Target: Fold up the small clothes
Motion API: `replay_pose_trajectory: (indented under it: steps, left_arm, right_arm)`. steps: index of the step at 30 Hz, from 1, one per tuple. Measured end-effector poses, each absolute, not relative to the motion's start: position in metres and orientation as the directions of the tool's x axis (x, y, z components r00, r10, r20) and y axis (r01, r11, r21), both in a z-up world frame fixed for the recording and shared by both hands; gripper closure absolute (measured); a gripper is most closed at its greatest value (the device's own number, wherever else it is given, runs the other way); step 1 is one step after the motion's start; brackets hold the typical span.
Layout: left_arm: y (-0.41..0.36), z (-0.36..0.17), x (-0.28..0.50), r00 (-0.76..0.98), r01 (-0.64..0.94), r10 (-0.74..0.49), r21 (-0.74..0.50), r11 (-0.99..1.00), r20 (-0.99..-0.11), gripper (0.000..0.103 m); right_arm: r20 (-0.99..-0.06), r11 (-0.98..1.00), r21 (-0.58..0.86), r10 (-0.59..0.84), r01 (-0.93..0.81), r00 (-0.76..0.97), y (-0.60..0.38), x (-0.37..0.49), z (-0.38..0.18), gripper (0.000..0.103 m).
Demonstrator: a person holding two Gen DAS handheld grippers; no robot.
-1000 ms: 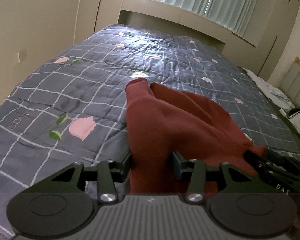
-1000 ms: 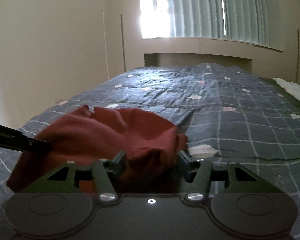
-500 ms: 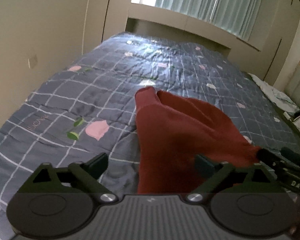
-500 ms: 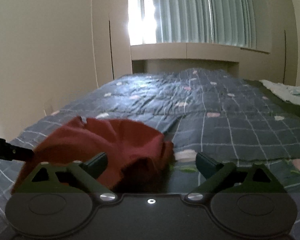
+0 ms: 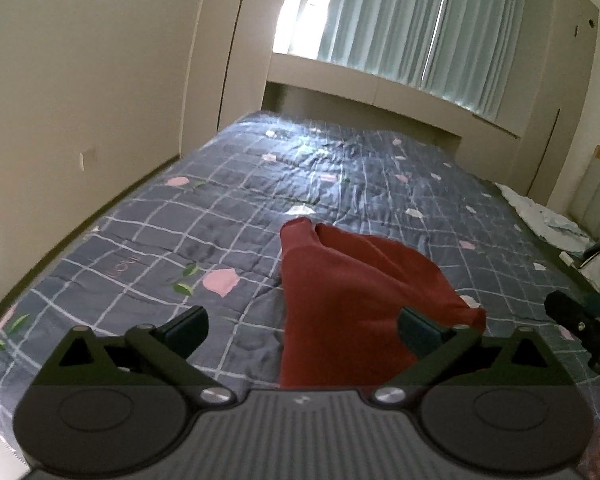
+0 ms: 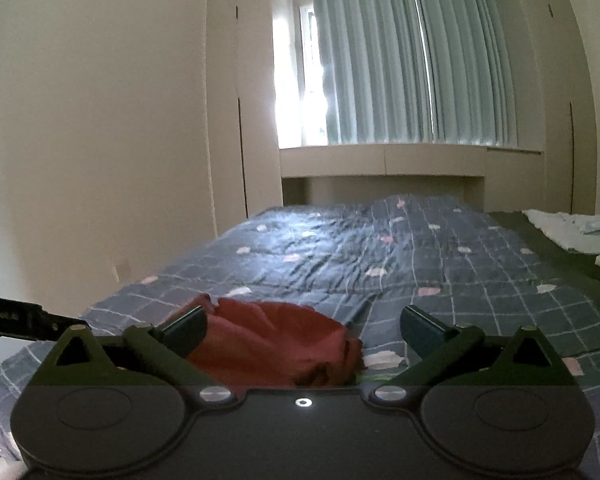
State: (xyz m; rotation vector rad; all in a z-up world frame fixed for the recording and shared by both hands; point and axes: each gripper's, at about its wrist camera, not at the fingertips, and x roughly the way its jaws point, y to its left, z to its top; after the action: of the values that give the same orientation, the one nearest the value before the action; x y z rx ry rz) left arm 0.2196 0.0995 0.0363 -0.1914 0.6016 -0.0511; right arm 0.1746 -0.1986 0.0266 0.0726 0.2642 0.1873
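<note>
Open ground: the grey-blue quilted bedspread with a white grid and pink petals (image 5: pixel 260 200) lies flat and bare from the beige wall (image 5: pixel 80 100) across to the far window ledge. Obstacle, centre near: a rumpled dark red cloth garment (image 5: pixel 340 300), heaped low on the quilt. Obstacle, right edge: a crumpled pile of white and pale blue fabric (image 6: pixel 572 232). Boundaries: beige wall, tall beige cupboards (image 6: pixel 244 120).

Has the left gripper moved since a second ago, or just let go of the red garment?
Yes. The left gripper has opened, released the red garment, and pulled back and up: against the quilt, the garment now sits smaller and farther off.
</note>
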Motion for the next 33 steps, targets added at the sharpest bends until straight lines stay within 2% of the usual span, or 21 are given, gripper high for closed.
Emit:
replay_pose_trajectory:
  steps: [8,16,33]
  left_arm:
    - [0.092,0.039,0.164,0.861,-0.012,-0.075,-0.167,0.986,-0.504,0.0]
    - [0.085,0.03,0.117,0.872,-0.009,-0.056,-0.129,0.992,-0.487,0.0]
    - [0.076,0.009,0.053,0.88,0.006,-0.067,-0.13,0.992,-0.47,0.0]
  right_arm:
    - [-0.201,0.978,0.09,0.204,-0.19,0.958,-0.201,0.119,0.031,0.001]
    - [-0.18,0.981,0.078,0.19,-0.179,0.965,-0.202,0.07,0.026,0.001]
    - [-0.198,0.987,0.064,0.157,-0.147,0.968,-0.202,0.002,-0.001,0.001]
